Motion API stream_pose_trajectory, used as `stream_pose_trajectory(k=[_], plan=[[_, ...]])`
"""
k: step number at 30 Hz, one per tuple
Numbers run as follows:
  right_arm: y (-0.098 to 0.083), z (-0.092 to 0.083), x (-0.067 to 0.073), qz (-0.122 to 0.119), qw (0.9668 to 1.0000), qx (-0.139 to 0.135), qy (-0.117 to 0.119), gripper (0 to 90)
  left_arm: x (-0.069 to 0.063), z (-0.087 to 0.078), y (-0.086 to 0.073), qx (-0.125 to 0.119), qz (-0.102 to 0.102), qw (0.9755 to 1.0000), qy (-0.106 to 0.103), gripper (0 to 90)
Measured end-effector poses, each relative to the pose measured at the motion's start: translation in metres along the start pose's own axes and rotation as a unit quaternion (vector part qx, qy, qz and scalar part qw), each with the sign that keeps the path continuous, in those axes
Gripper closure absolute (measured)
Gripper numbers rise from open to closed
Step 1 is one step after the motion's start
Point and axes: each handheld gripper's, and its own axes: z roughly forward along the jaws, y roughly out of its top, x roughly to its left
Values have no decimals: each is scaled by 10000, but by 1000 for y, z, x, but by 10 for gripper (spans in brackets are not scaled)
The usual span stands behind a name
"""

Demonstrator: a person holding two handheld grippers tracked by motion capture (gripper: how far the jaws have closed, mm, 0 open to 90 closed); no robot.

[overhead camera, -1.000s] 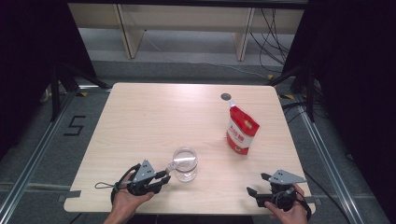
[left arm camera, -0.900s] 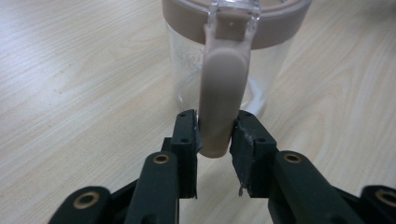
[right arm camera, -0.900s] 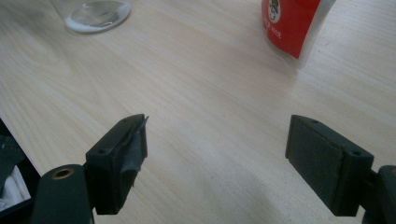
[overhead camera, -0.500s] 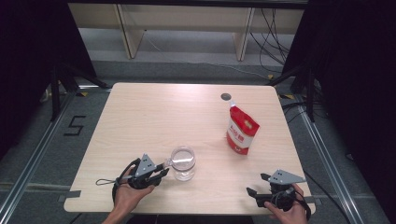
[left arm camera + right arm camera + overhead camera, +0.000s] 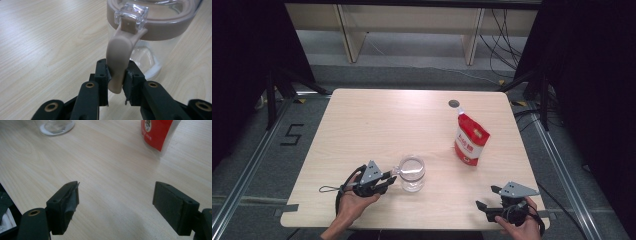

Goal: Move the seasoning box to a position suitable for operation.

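Clear glass jar [image 5: 412, 174] with a beige rim band and a beige curved handle [image 5: 119, 56] stands upright near the front edge of the pale wooden desk [image 5: 377, 120], left of its middle. Its lid area carries a clear plastic clasp [image 5: 131, 15] just above where the handle joins the band. The left tongs [image 5: 388, 178], held in the person's left hand [image 5: 354, 202], lie level at the jar's left side, and in the left gripper view their black pads [image 5: 103, 75] press on both sides of the handle's lower end; the jaws have just been closing onto it. The right tongs [image 5: 486, 197] rest near the desk's front right corner with their jaws spread wide over bare wood. A red and white stand-up pouch [image 5: 471, 139] with a white spout stands well apart, right of the jar.
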Motion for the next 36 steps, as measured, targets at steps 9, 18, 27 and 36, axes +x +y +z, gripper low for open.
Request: stream_pose_trajectory(k=[9, 18, 27, 36], plan=[[0, 0, -1, -107, 9999, -34, -37, 221, 2, 9, 5, -71, 77, 9998, -160, 747], [1, 0, -1, -129, 9999, -47, -59, 221, 3, 19, 8, -229, 257, 9986, -396, 747], [0, 0, 1, -41, 10000, 17, -7, 221, 3, 23, 9, -281, 244, 9979, -522, 746], [0, 1, -1, -28, 10000, 0, 29, 220, 1, 19, 10, -224, -16, 9978, -617, 611]])
